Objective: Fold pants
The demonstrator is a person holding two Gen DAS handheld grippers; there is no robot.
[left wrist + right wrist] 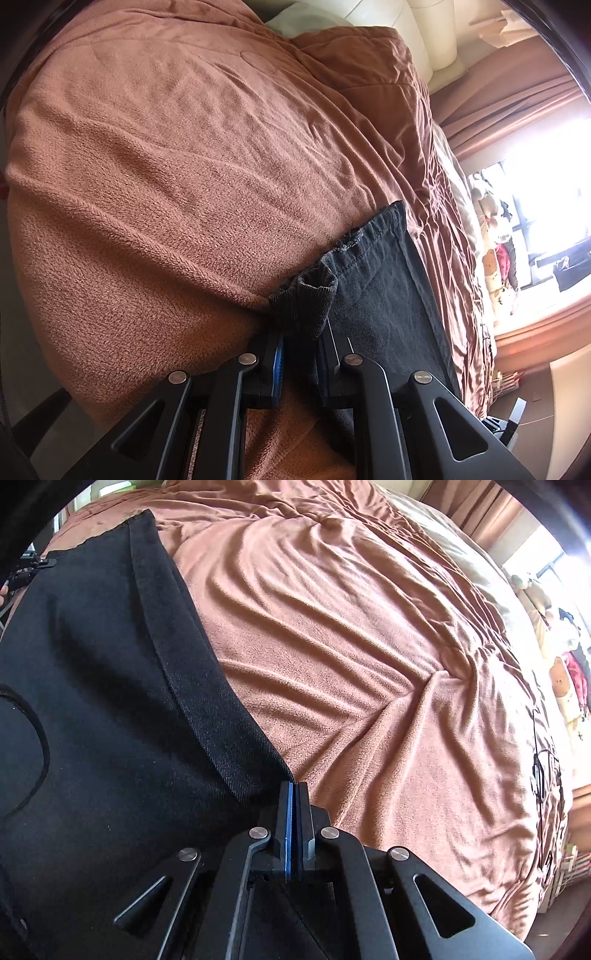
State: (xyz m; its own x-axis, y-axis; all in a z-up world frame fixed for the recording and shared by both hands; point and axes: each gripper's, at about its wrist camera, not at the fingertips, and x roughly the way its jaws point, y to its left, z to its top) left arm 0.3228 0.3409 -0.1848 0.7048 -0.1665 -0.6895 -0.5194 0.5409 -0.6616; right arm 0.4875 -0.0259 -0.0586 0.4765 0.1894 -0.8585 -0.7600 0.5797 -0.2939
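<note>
- The pants (92,701), black, lie on the brown blanket (369,664) of a bed, hem edge running away from the right gripper (294,812).
- Right gripper: jaws pressed together, pinching the hem corner.
- Left gripper (301,354): jaws narrowly apart, bunched ribbed fabric clamped between them.
- Both grippers hold the pants' near edge; the fabric stretches forward from each.
- Waistband and full length are cut off; which end each grips is unclear.
</note>
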